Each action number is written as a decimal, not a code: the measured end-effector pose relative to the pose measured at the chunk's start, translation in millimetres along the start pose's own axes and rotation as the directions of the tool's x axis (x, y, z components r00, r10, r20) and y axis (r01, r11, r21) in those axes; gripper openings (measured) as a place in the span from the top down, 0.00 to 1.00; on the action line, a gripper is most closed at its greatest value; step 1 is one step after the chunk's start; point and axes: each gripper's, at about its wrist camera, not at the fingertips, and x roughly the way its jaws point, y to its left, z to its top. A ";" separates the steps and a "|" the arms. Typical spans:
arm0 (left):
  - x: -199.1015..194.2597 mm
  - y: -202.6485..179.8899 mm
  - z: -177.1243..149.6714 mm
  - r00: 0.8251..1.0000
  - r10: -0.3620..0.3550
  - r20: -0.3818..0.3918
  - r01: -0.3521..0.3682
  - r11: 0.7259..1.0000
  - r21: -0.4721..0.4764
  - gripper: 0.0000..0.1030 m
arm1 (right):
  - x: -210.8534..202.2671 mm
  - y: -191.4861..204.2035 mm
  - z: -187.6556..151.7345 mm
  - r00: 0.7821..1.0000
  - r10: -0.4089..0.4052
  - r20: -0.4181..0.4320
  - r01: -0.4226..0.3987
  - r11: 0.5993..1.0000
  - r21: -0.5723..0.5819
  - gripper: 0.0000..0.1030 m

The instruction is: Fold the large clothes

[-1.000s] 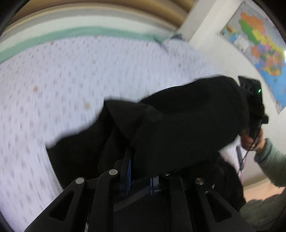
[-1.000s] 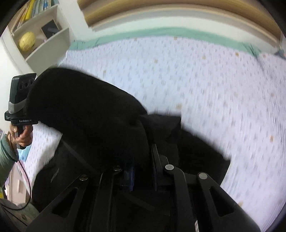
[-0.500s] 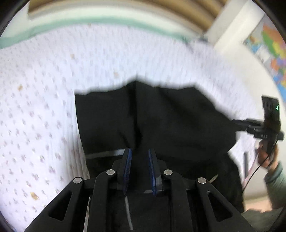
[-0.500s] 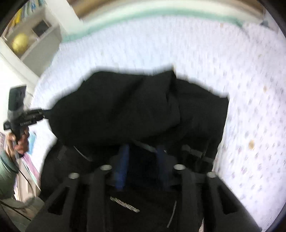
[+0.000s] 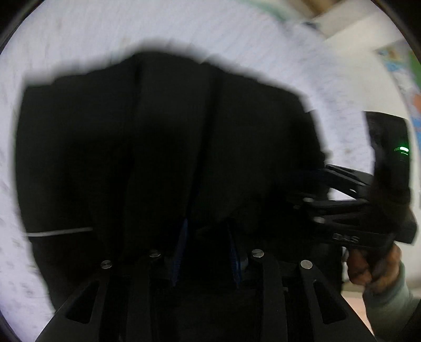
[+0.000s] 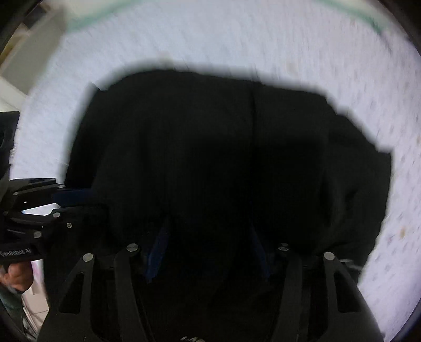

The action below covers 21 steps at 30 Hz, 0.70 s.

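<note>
A large black garment (image 5: 163, 147) lies folded on the white patterned bedspread (image 5: 65, 36); it also fills the middle of the right wrist view (image 6: 210, 157). My left gripper (image 5: 208, 231) is low over its near edge with the blue pads apart and nothing between them. My right gripper (image 6: 208, 236) is wide open over the same near edge, empty. The right gripper shows in the left wrist view (image 5: 315, 184) at the cloth's right edge. The left gripper shows in the right wrist view (image 6: 73, 200) at the cloth's left edge.
A green band (image 6: 89, 18) runs along the far edge of the bedspread. A wall map (image 5: 405, 79) hangs at the right. A white shelf unit (image 6: 29, 52) stands at the left. The floor (image 5: 352, 302) shows beside the bed.
Both grippers carried the lifted cloth forward and down onto the bed, then opened and let it go. The garment now lies flat, folded over itself.
</note>
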 end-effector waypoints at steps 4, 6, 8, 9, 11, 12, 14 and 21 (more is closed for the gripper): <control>2.0 10.1 5.2 0.999 -0.034 0.013 0.035 0.998 -0.052 0.72 | 12.4 -5.8 -1.5 1.000 0.001 0.008 -0.002 0.999 0.040 0.45; -10.8 2.9 -0.1 0.999 -0.028 0.039 0.029 1.000 -0.010 0.72 | 7.0 -5.9 -1.1 1.000 0.011 0.010 -0.011 0.999 0.043 0.45; -27.6 -4.4 -5.9 0.997 -0.039 0.065 0.038 0.999 0.019 0.72 | -9.5 -6.5 -4.5 0.998 0.041 0.039 -0.042 0.999 0.031 0.45; -39.2 -8.7 -11.1 0.995 -0.056 0.083 0.053 0.998 0.036 0.72 | -18.9 -6.4 -8.4 0.997 0.052 0.053 -0.053 0.998 0.025 0.45; -55.9 -15.7 -21.2 0.990 -0.087 0.114 0.081 0.995 0.061 0.71 | -42.7 -6.7 -19.6 0.993 0.065 0.099 -0.066 0.998 0.010 0.45; -61.1 -17.8 -23.9 0.987 -0.109 0.122 0.100 0.992 0.072 0.70 | -52.4 -7.4 -27.7 0.991 0.069 0.115 -0.070 0.998 0.001 0.45; -64.4 -17.6 -32.4 0.983 -0.138 0.124 0.128 0.989 0.079 0.66 | -61.9 -5.2 -38.4 0.989 0.067 0.133 -0.066 0.998 -0.013 0.45; -6.0 17.4 -27.5 0.998 -0.060 0.018 0.062 0.990 -0.125 0.66 | -2.8 -14.8 -43.1 1.000 0.022 0.006 -0.022 0.999 0.034 0.45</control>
